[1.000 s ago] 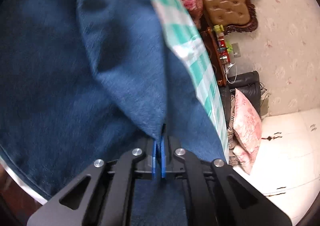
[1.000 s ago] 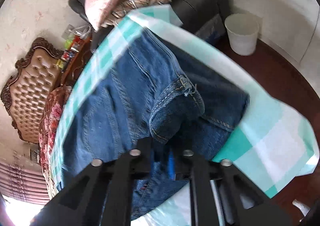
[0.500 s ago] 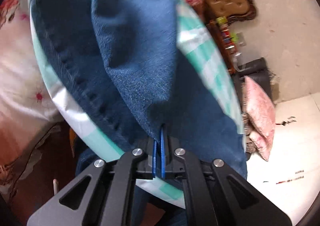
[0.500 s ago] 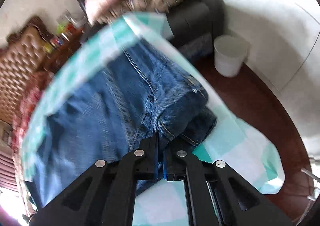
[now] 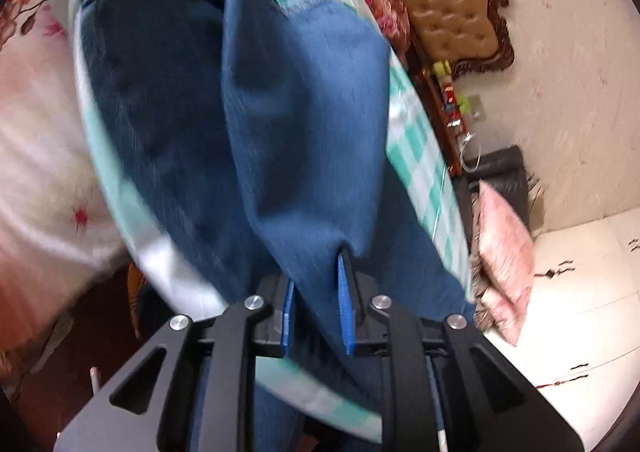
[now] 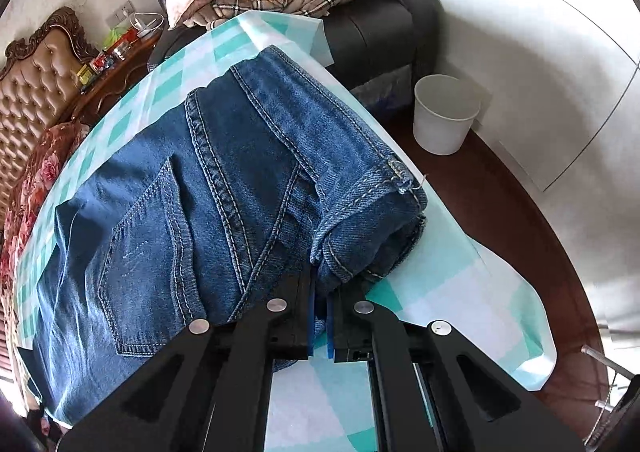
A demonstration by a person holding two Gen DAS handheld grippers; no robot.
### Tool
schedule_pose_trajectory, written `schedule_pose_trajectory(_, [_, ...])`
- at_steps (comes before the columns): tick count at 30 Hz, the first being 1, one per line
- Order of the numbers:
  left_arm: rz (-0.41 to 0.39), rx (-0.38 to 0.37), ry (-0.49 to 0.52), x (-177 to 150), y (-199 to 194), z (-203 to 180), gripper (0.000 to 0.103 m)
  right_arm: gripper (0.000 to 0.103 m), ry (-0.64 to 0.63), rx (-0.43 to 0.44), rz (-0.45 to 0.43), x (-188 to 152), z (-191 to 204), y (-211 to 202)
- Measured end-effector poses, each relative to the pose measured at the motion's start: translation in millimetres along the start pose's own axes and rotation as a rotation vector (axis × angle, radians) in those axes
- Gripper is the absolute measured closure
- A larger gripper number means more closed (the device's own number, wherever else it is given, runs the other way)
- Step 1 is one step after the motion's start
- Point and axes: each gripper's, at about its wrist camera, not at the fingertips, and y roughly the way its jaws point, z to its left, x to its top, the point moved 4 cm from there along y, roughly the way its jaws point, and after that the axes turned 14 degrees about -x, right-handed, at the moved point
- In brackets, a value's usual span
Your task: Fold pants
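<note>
On checked green-white tablecloth (image 6: pixel 440 316) | blue denim pants (image 6: pixel 168 188) lie half folded | left gripper (image 5: pixel 316 304) parted around leg fabric | right gripper (image 6: pixel 320 316) pinches waistband | I judge denim heavy, limp; hold thick seams.

- Left wrist view's smeared with motion blur, jeans (image 5: pixel 304 140) all soft.
- Right wrist view's sharp, daylight blowing out the white wall (image 6: pixel 540 32).
- Heavy fisheye bending at edges.

Left tongs (image 5: pixel 316 304) have opened around jeans (image 5: pixel 304 140)
</note>
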Motion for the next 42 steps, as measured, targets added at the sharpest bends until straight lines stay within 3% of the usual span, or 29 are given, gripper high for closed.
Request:
schedule_pose_trajectory(4, [-0.074, -0.033, -0.038, 40.2, -14.0, 10.7, 0.079, 0.101, 0.001, 0.006, 0.001, 1.4, 3.0, 1.5])
schedule_pose_trajectory(6, [-0.079, -0.033, -0.027, 49.7, -19.3, 10.3, 0.056, 0.101, 0.001, 0.010, 0.000, 1.6, 3.8, 1.9])
schedule_pose_trajectory(8, [-0.087, 0.015, -0.008, 66.5, -22.0, 16.3, 0.059, 0.101, -0.004, 0.003, 0.000, 2.5, 4.1, 2.1])
schedule_pose_trajectory(10, [-0.084, 0.007, -0.027, 83.7, -18.8, 24.7, 0.076, 0.101, -0.008, -0.006, 0.001, 3.2, 5.1, 1.9])
schedule_pose_trajectory(12, [-0.057, 0.056, -0.004, 98.1, -16.6, 25.2, 0.100, 0.101, -0.010, -0.009, 0.002, 3.6, 5.9, 2.1])
schedule_pose_trajectory(14, [-0.065, 0.084, 0.093, 104.2, -27.8, 1.4, 0.101, 0.101, -0.008, -0.007, 0.003, 3.3, 5.8, 1.6])
schedule_pose_trajectory(17, [-0.166, 0.131, 0.333, 90.7, -71.2, -62.5, 0.100, 0.101, -0.008, -0.007, 0.000, 2.9, 7.4, 0.5])
schedule_pose_trajectory(19, [-0.195, 0.171, 0.287, 78.4, -88.8, -48.8, 0.100, 0.101, -0.008, -0.012, -0.007, 2.5, 7.8, 0.6])
schedule_pose_trajectory(22, [-0.135, 0.249, 0.163, 68.0, -78.5, 10.5, 0.100, 0.101, 0.000, -0.014, 0.003, 4.4, 8.9, 1.2])
schedule_pose_trajectory(24, [-0.116, 0.215, 0.097, 63.6, -77.1, 36.5, 0.097, 0.101, -0.011, -0.016, 0.005, 4.9, 9.5, 1.3])
schedule_pose_trajectory(26, [-0.141, 0.168, 0.070, 66.8, -82.5, 41.1, 0.092, 0.101, -0.013, -0.009, 0.006, 5.3, 7.9, 0.1])
schedule_pose_trajectory(27, [-0.149, 0.167, 0.074, 66.8, -85.7, 41.6, 0.084, 0.101, -0.011, -0.005, 0.007, 5.3, 6.9, -0.2])
schedule_pose_trajectory(28, [-0.158, 0.174, 0.083, 72.3, -88.3, 38.7, 0.082, 0.101, -0.008, 0.000, 0.009, 5.1, 5.9, -0.2])
schedule_pose_trajectory(29, [-0.162, 0.178, 0.084, 73.8, -86.4, 37.3, 0.083, 0.101, -0.007, 0.001, 0.009, 5.3, 5.5, -0.1])
schedule_pose_trajectory(31, [-0.163, 0.198, 0.103, 84.8, -84.4, 30.0, 0.093, 0.101, -0.009, -0.004, 0.007, 4.9, 6.0, 0.4])
schedule_pose_trajectory(32, [-0.155, 0.212, 0.139, 90.0, -82.5, 19.7, 0.101, 0.101, -0.010, -0.005, 0.007, 4.7, 6.0, 0.8])
schedule_pose_trajectory(35, [-0.159, 0.239, 0.416, 84.2, -84.6, -45.1, 0.101, 0.101, -0.012, -0.009, 0.002, 3.6, 5.9, 0.9])
schedule_pose_trajectory(37, [-0.189, 0.227, 0.539, 72.0, -94.6, -69.4, 0.100, 0.101, -0.010, -0.010, 0.000, 2.7, 5.9, 1.3])
schedule_pose_trajectory(39, [-0.183, 0.272, 0.427, 81.5, -96.6, -37.5, 0.101, 0.101, -0.010, -0.016, -0.002, 2.2, 7.2, 1.0])
schedule_pose_trajectory(40, [-0.138, 0.278, 0.307, 88.2, -90.5, -2.2, 0.100, 0.100, -0.013, -0.019, -0.003, 2.3, 7.8, 1.0])
schedule_pose_trajectory(42, [-0.100, 0.324, 0.290, 83.7, -81.7, 19.7, 0.100, 0.101, -0.019, -0.021, -0.003, 2.0, 8.5, 0.8])
